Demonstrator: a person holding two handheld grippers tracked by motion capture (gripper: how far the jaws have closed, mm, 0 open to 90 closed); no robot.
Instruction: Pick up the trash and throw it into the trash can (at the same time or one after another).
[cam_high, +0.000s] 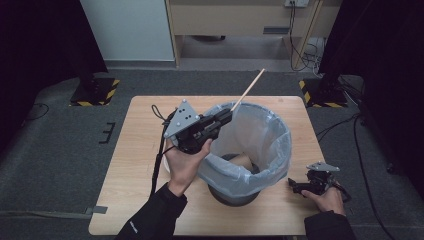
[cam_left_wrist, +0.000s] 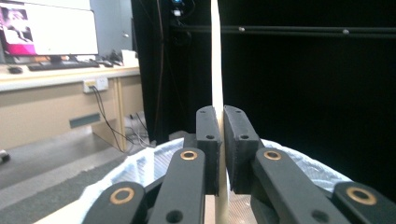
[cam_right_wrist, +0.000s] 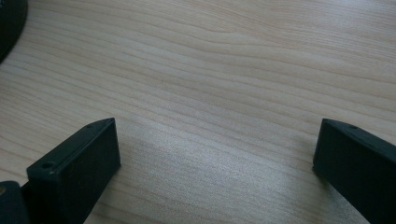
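the left gripper (cam_high: 226, 116) is clamped on a thin pale wooden stick (cam_high: 248, 90) that slants up and away over the rim of a dark round bin lined with a clear plastic bag (cam_high: 280, 145) – its pads (cam_left_wrist: 208, 130) pinch the stick from both sides. the right gripper (cam_high: 294, 185) rests on the light wooden table (cam_high: 145, 150) just beside the bin, jaws wide apart with nothing between them – no readable writing on any of these

The lined bin (cam_high: 250, 150) stands mid-tabletop (cam_high: 140, 145) and blocks the middle. Left of the bin the tabletop is bare wood, wide enough for a hand to pass. Right of the bin a narrower strip holds the right gripper (cam_high: 300, 188) near the front edge. A stick (cam_high: 248, 90) slants up over the bin's far-left rim, crossing the way in there.
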